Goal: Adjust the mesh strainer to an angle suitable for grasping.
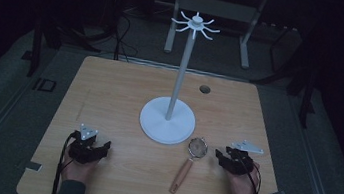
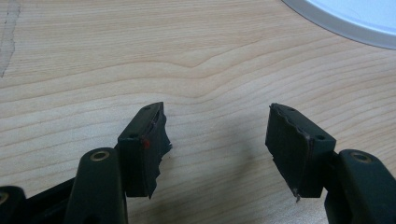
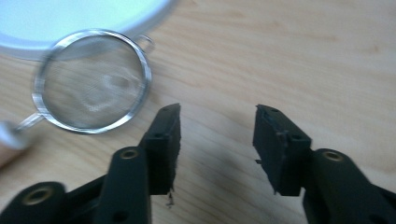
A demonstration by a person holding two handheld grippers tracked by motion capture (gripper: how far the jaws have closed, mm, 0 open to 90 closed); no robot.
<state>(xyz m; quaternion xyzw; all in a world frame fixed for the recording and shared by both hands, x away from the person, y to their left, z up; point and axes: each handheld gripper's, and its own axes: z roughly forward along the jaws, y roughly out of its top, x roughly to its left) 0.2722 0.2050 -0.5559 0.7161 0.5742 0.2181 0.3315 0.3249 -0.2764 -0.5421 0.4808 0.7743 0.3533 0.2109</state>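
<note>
We have the strainer (image 1: pixel 191 161) lying flat on the table (image 1: pixel 110 94), mesh bowl just beside the white stand base (image 1: pixel 166 121), maybe touching its rim; the dim high view won't settle that. Its long axis runs from the bowl back toward us, wooden handle end pointing slightly left. Right gripper (image 1: pixel 225 159) sits just right of the bowl, clearly the nearer one; left gripper (image 1: pixel 97 149) is well apart on the far side. In the right gripper view the mesh ring (image 3: pixel 91 81) lies up and left of the jaws, which stand moderately wide with only bare wood between them. Left jaws (image 2: pixel 217 135) also wide, nothing held. We'd judge the right hand must shift left to straddle the rim or neck.
</note>
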